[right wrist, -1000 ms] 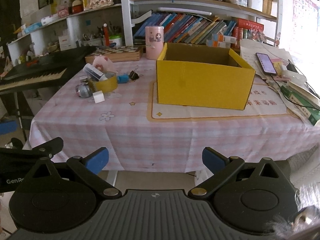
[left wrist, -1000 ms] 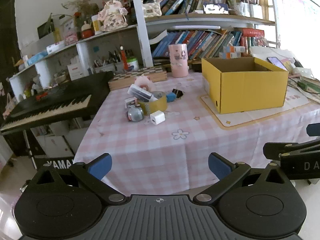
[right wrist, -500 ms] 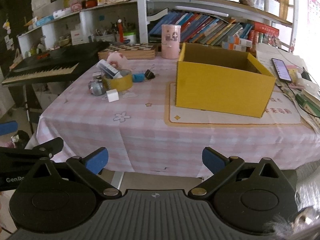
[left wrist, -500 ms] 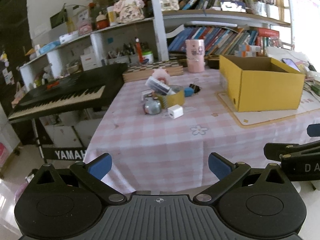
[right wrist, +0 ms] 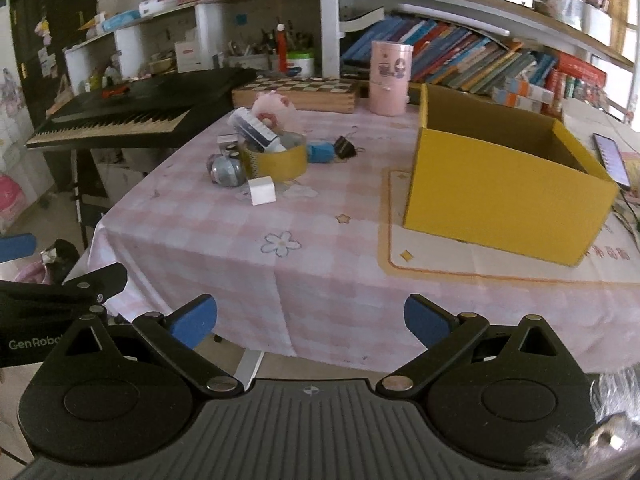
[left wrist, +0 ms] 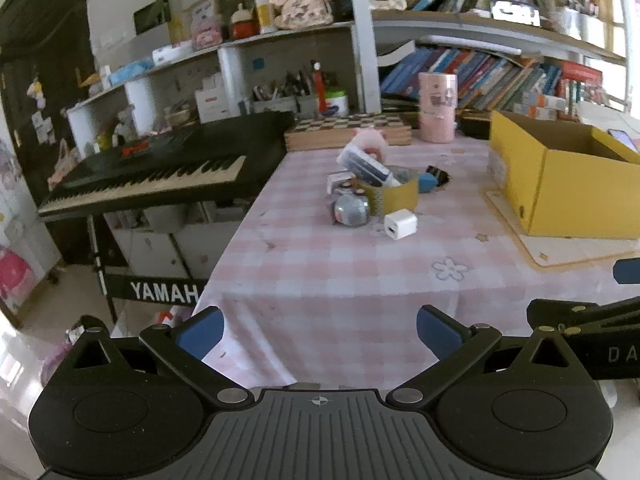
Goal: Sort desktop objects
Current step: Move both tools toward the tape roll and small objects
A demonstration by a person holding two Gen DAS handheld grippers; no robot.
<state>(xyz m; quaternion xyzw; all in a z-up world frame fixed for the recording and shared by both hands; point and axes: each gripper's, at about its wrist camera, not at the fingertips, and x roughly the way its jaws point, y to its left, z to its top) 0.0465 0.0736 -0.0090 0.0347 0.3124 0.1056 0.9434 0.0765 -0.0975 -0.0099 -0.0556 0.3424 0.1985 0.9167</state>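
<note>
Hovering off the near edge of a pink checked table [right wrist: 320,240], the right gripper [right wrist: 310,318] holds its blue-padded fingers [right wrist: 192,320] spread wide apart, gripping nothing. The left gripper [left wrist: 318,330] hangs beside it, its own blue fingers [left wrist: 438,334] likewise parted and empty, above the table's near left corner.

From the right wrist camera, a cluster of small desktop objects lies toward 11 o'clock, well apart from both grippers. A white charger cube [right wrist: 262,190] sits nearest, just in front of a yellow tape roll [right wrist: 278,158], with a dark rectangular item [right wrist: 256,130] propped tilted in the roll. A silvery round object [right wrist: 226,170] rests just left of the roll; a pink plush toy [right wrist: 276,108] sits behind it. A blue item [right wrist: 320,151] and a black binder clip [right wrist: 345,147] lie at the roll's right.

At 1 o'clock, an open yellow cardboard box [right wrist: 500,196] stands upright on a cream mat [right wrist: 480,268]. A pink cylinder [right wrist: 389,78] and a chessboard case [right wrist: 296,90] stand at the far edge toward 12 o'clock. A black keyboard [right wrist: 116,120] sits at 10 o'clock beside the table, and bookshelves [right wrist: 460,52] fill the back wall. A phone [right wrist: 610,158] lies at 2 o'clock, right of the box.
</note>
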